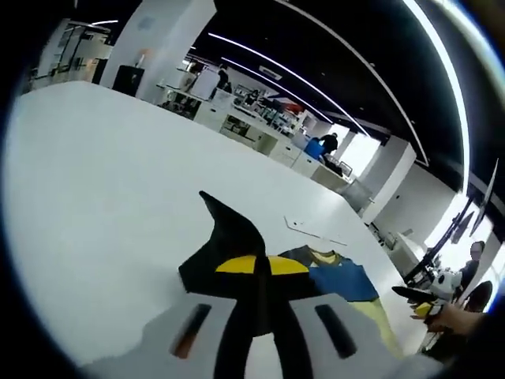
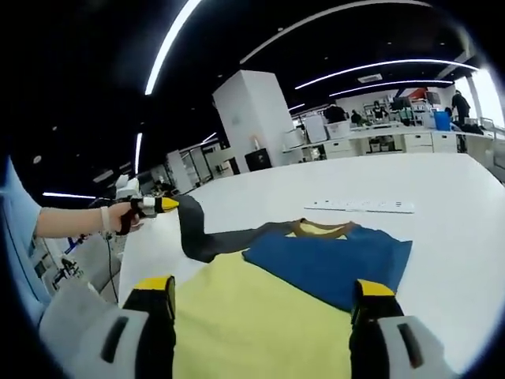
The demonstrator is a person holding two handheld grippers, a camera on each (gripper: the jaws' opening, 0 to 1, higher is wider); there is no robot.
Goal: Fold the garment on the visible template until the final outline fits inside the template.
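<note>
Two grippers are at work on one garment, a soft cloth top (image 2: 316, 272) with a blue panel, a yellow panel and a black sleeve, spread on the wide white surface (image 1: 102, 181). From the right gripper (image 2: 264, 316), whose yellow-tipped jaws stand spread apart with nothing between them, the yellow panel lies directly ahead and beneath, the blue panel just beyond it. The black sleeve (image 2: 193, 233) runs off to that gripper's left, rising off the surface to the left gripper (image 2: 162, 205), which pinches its end. In the left gripper view the jaws are pressed together on that black cloth, which stands up in a peak ahead of them. So the sleeve's long axis points from the body toward the left gripper, and I judge folding it means carrying it back across the body. A thin white strip (image 2: 359, 206) lies beyond the collar.
</note>
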